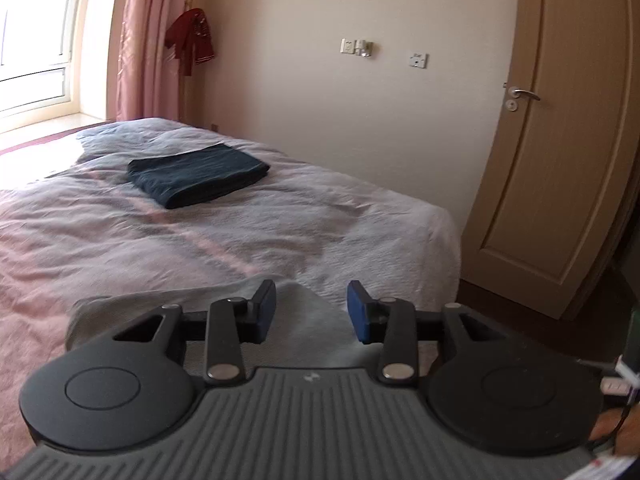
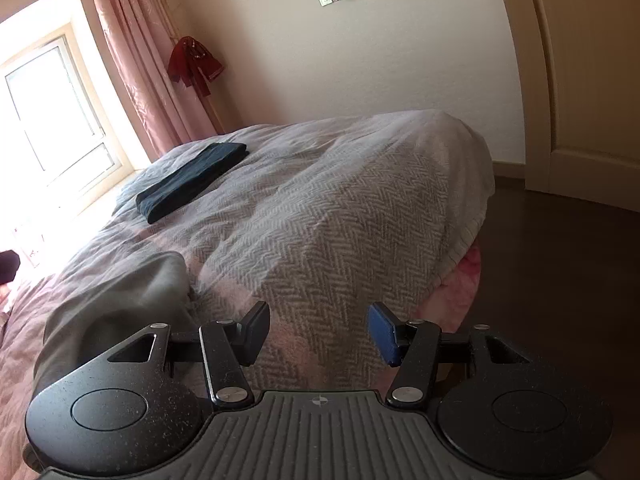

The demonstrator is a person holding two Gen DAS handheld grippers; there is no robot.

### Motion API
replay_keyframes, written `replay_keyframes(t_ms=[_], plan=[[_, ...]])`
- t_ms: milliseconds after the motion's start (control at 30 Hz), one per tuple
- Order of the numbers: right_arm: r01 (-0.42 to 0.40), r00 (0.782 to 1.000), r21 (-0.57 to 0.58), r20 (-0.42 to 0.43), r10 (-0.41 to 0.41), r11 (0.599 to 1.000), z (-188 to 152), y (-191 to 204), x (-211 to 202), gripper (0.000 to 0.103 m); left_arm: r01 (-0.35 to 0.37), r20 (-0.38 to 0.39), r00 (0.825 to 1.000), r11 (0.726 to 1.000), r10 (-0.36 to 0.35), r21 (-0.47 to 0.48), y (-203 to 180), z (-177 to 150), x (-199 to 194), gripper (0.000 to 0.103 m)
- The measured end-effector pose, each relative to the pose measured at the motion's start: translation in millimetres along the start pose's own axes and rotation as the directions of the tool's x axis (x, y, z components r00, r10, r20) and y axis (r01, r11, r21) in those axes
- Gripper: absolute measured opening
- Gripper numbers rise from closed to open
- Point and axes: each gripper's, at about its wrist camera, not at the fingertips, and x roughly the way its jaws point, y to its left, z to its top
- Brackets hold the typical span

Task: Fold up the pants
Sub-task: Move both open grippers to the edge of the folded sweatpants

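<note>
Bedding fills the left wrist view: a bed [image 1: 280, 232] under a grey herringbone cover [image 1: 352, 216] that turns pink toward the left. The folded pants [image 1: 198, 174], a dark blue-green flat rectangle, lie on the cover toward the far side of the bed, well apart from the left gripper [image 1: 311, 312]. That gripper hovers above the near edge of the bed with its jaws apart and nothing between them; its blue pads [image 1: 357, 312] face each other across bare cover. A bit of grey fabric [image 1: 86, 312] shows just under its left finger linkage. Behind the bed stand a pink curtain [image 1: 138, 40], a bright window [image 1: 36, 32], a dark red garment [image 1: 192, 36] hanging on the wall, and a tan door [image 1: 560, 140] with a metal handle [image 1: 526, 94]. Part of a hand [image 1: 616, 432] shows at the lower right edge.

In the right wrist view, the right gripper [image 2: 318, 334] is held over the near corner of the bed [image 2: 320, 208], jaws spread wide and empty. The folded pants [image 2: 192, 180] lie far off on the left part of the cover, near the window [image 2: 52, 112]. A rumpled grey cloth [image 2: 116, 304] lies on the bed just beside the gripper's left finger. The cover hangs over the bed's end, with pink fabric [image 2: 460, 280] below it and dark floor [image 2: 560, 280] to the right.
</note>
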Motion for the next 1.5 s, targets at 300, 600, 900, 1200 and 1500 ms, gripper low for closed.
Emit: replay_keyframes(t_ms=[300, 600, 900, 1200, 1500], plan=[[-0.375, 0.888, 0.352, -0.128, 0.441, 0.857, -0.2, 11.4, 62.0, 0.052, -0.219, -0.141, 0.972, 0.941, 0.188, -0.257, 138.1, -74.7, -38.6, 0.036], [-0.420, 0.892, 0.175, -0.102, 0.440, 0.891, -11.5, 31.8, 67.8, 0.016, -0.143, -0.159, 0.982, 0.953, 0.103, -0.267, 126.9, -120.4, -43.6, 0.040], [-0.251, 0.968, 0.092, 0.038, 0.248, 0.964, -15.1, 45.8, 13.2, 0.043, -0.199, -0.181, 0.970, 0.956, 0.160, -0.217, 120.7, -127.2, -64.8, 0.039], [-0.182, 0.973, 0.051, -0.137, 0.187, 0.982, -61.8, 77.1, -31.1, 0.048, -0.348, -0.305, 0.904, 0.930, 0.299, -0.120, 95.0, -126.1, -107.2, 0.041], [-0.186, 0.972, 0.083, -0.133, 0.195, 0.979, -97.8, 93.7, -90.9, 0.052, -0.286, -0.253, 0.932, 0.956, 0.260, -0.070, 73.3, -128.1, -149.4, 0.042]])
